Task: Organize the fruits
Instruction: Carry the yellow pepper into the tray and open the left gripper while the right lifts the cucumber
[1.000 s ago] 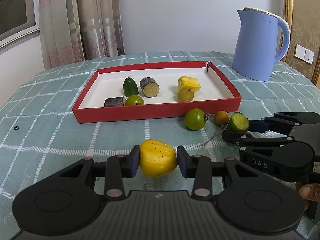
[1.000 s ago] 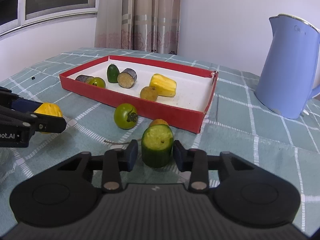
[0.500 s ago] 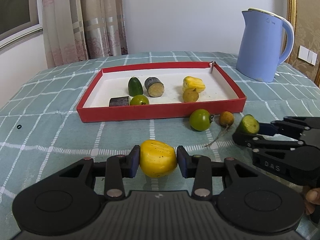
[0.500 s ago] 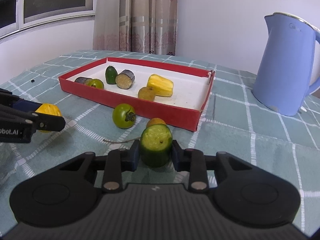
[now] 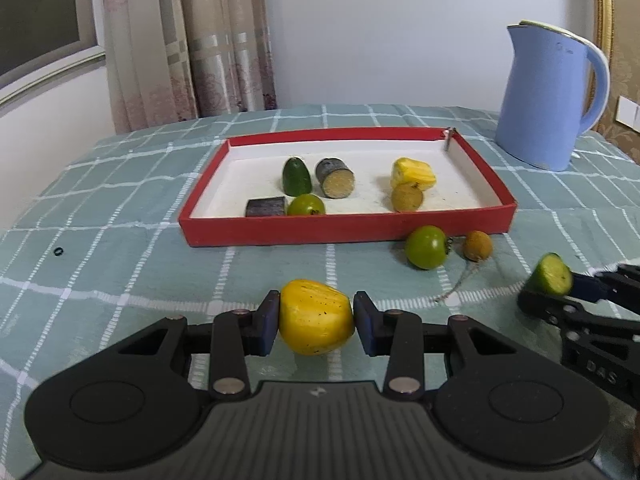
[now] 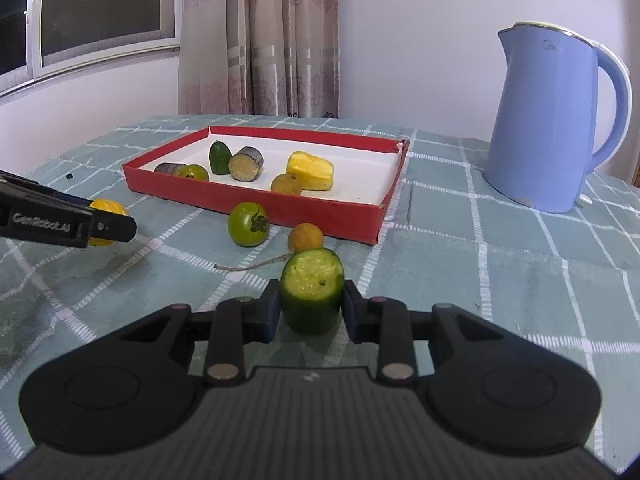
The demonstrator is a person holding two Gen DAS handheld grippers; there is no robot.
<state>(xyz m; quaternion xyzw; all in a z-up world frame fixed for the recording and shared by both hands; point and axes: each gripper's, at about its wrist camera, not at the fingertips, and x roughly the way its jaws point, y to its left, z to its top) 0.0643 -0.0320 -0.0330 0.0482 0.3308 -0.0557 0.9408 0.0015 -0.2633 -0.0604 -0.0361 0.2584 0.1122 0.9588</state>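
Observation:
My left gripper [image 5: 315, 322] is shut on a yellow fruit piece [image 5: 316, 322], held over the cloth in front of the red tray [image 5: 344, 230]. My right gripper [image 6: 311, 307] is shut on a green cucumber chunk [image 6: 312, 294] with its cut face up; the same cucumber chunk [image 5: 550, 274] shows at the far right of the left wrist view. The tray [image 6: 256, 204] holds several pieces: cucumber, two dark-skinned chunks, a green tomato, a yellow piece and a brown longan. A green tomato [image 5: 426, 247] and a longan [image 5: 477, 245] lie on the cloth just outside the tray's front wall.
A blue kettle [image 5: 550, 98] stands at the back right of the table, right of the tray. A thin dry stem [image 6: 256, 265] lies on the checked green tablecloth near the loose longan [image 6: 305, 237]. A small black ring [image 5: 59, 251] sits far left. Curtains and a window are behind.
My right gripper has drawn back and to the right with the cucumber chunk, away from the loose tomato and longan. The left gripper holds the yellow piece in the same place.

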